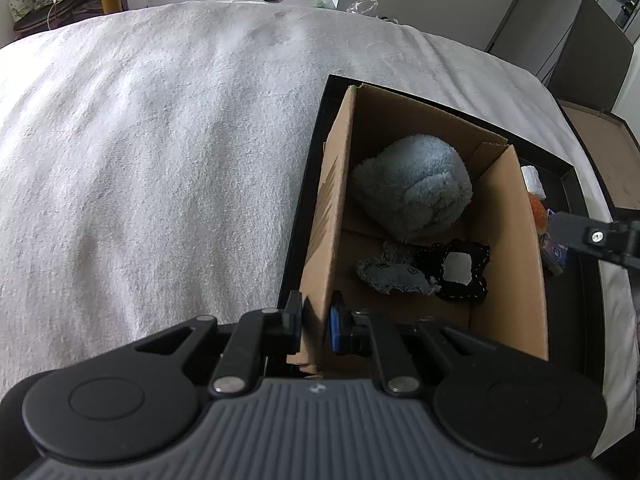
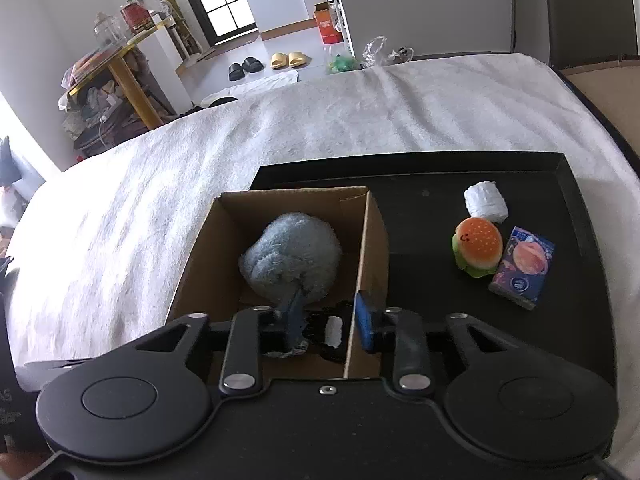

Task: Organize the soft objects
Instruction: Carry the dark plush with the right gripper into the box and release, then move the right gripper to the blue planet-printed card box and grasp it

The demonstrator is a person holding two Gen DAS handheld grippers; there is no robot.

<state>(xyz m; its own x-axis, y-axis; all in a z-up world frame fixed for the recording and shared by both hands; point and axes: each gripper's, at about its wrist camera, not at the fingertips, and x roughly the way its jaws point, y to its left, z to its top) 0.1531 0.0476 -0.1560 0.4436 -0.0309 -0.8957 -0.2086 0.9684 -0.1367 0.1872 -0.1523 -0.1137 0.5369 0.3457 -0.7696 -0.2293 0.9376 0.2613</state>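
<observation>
The left claw [image 1: 316, 326] is clamped on the left wall of the cardboard box [image 1: 508, 248], steadying it. The right claw [image 2: 329, 326], jaws apart and straddling the opposite wall, grips nothing; the burger toy [image 2: 478, 246] lies to its right on the black tray [image 2: 420, 168], nearer this hand

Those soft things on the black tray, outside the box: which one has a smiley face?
The burger toy, orange on top and green underneath, with two eyes and a smile. The white roll behind it and the blue packet beside it have no face.
</observation>
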